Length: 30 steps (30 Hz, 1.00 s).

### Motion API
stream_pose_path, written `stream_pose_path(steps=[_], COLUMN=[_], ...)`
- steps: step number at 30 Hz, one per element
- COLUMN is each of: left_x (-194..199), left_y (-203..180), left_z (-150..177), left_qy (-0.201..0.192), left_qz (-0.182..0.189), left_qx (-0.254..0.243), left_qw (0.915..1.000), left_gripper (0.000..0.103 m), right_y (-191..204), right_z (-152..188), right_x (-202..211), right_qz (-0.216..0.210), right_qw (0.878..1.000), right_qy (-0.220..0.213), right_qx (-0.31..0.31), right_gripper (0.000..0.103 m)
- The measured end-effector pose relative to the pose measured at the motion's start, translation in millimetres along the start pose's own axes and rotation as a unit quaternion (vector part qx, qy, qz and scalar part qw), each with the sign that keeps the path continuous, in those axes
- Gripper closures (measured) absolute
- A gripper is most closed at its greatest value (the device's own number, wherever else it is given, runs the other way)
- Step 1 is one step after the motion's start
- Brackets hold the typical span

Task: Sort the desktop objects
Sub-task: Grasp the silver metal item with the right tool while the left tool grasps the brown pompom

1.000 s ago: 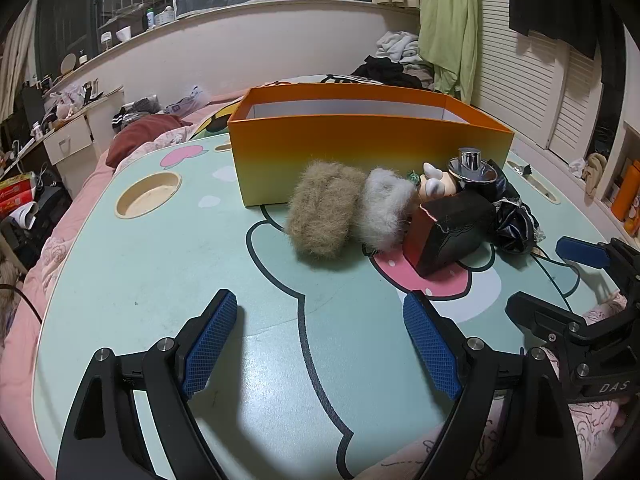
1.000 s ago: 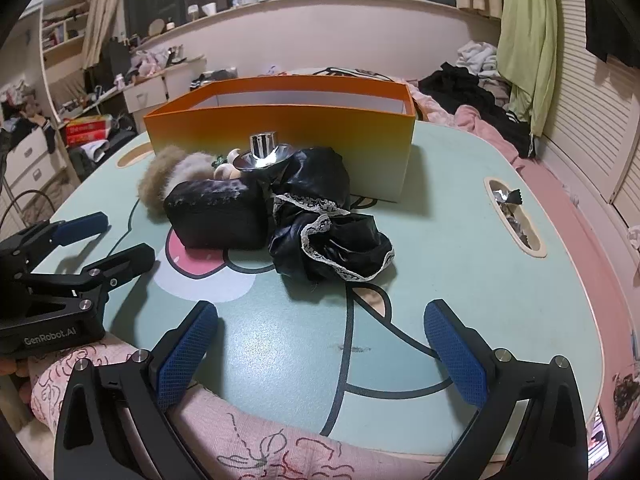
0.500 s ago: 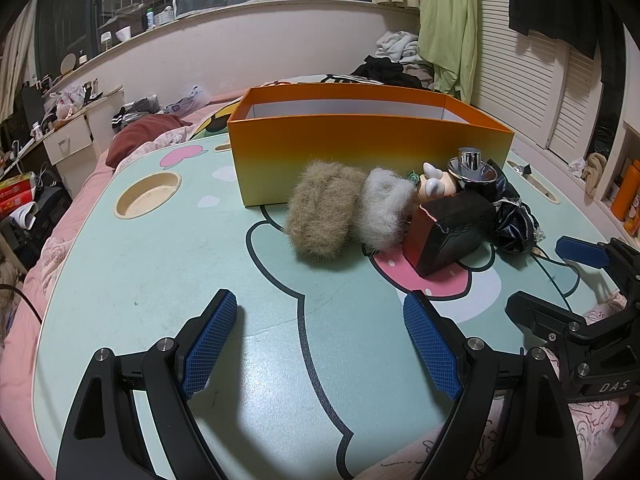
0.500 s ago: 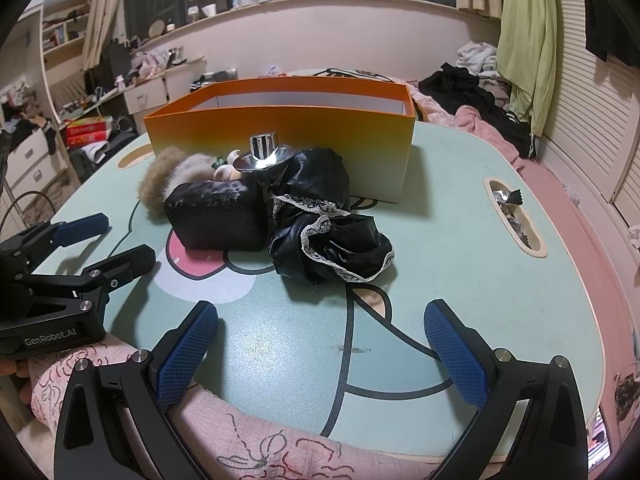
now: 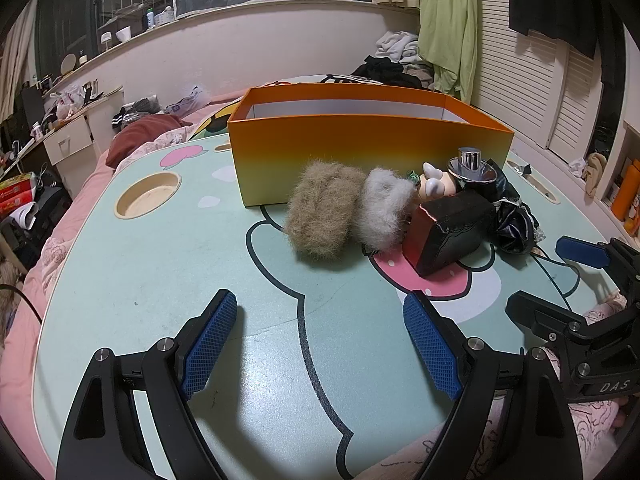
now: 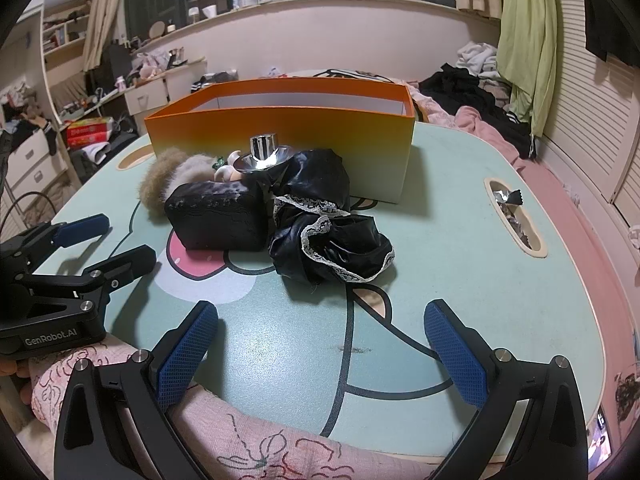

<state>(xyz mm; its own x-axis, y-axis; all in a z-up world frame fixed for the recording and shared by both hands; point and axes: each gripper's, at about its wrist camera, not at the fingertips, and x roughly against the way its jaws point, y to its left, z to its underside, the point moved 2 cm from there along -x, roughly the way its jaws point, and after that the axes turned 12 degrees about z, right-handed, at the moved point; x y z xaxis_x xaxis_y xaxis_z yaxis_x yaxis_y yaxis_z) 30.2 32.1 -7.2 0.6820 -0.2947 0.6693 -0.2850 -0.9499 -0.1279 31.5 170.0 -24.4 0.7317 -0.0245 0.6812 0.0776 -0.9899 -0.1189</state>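
Observation:
An orange box [image 5: 368,148] [image 6: 280,132] stands open on the green cartoon table [image 5: 160,280]. In front of it lie a brown fur piece [image 5: 322,216], a grey fur piece [image 5: 382,210], a small figurine [image 5: 434,186], a chrome funnel-shaped piece [image 6: 262,158], a black block [image 5: 448,232] [image 6: 218,220] and black lace-trimmed cloth [image 6: 326,236]. My left gripper [image 5: 320,344] is open and empty near the table's front edge. My right gripper [image 6: 320,356] is open and empty in front of the cloth.
A round recess [image 5: 146,200] lies in the table at the left. An oblong slot [image 6: 514,218] with foil wrappers lies at the right. A pink bed, clothes and drawers surround the table.

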Motion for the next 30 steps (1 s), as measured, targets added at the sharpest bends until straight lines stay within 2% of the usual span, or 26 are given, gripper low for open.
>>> stream_pose_path(steps=[10, 13, 14, 17, 22, 25, 27, 30], left_x=[0.4, 0.8, 0.3, -2.6, -2.5, -2.4, -2.6, -2.1], left_y=[0.0, -0.1, 0.1, 0.2, 0.1, 0.0, 0.4, -0.1], left_z=[0.1, 0.2, 0.2, 1.0, 1.2, 1.2, 1.5, 0.8], left_qy=[0.000, 0.000, 0.000, 0.000, 0.000, -0.001, 0.000, -0.003], left_qz=[0.000, 0.000, 0.000, 0.001, 0.001, 0.001, 0.001, 0.003], left_qx=[0.000, 0.000, 0.000, 0.001, 0.001, 0.001, 0.001, 0.002], left_qw=[1.0000, 1.0000, 1.0000, 1.0000, 1.0000, 1.0000, 1.0000, 1.0000], left_gripper=[0.018, 0.018, 0.018, 0.018, 0.018, 0.018, 0.018, 0.018], right_y=[0.6, -1.5, -5.2, -17.6, -23.2, -10.5, 3.0, 25.9], right_z=[-1.4, -3.5, -4.0, -10.2, -37.7, -60.3, -75.8, -91.2], right_x=[-0.4, 3.0, 6.8, 18.6, 23.4, 14.5, 5.5, -4.2], right_qz=[-0.004, -0.031, -0.057, -0.092, -0.113, -0.100, -0.096, -0.086], right_qw=[1.000, 0.999, 0.998, 0.991, 0.983, 0.985, 0.988, 0.992], right_qy=[-0.002, -0.013, -0.025, -0.060, -0.088, -0.087, -0.077, -0.071], right_qx=[-0.003, -0.017, -0.033, -0.071, -0.113, -0.107, -0.090, -0.054], right_gripper=[0.000, 0.002, 0.005, 0.013, 0.026, 0.030, 0.042, 0.051])
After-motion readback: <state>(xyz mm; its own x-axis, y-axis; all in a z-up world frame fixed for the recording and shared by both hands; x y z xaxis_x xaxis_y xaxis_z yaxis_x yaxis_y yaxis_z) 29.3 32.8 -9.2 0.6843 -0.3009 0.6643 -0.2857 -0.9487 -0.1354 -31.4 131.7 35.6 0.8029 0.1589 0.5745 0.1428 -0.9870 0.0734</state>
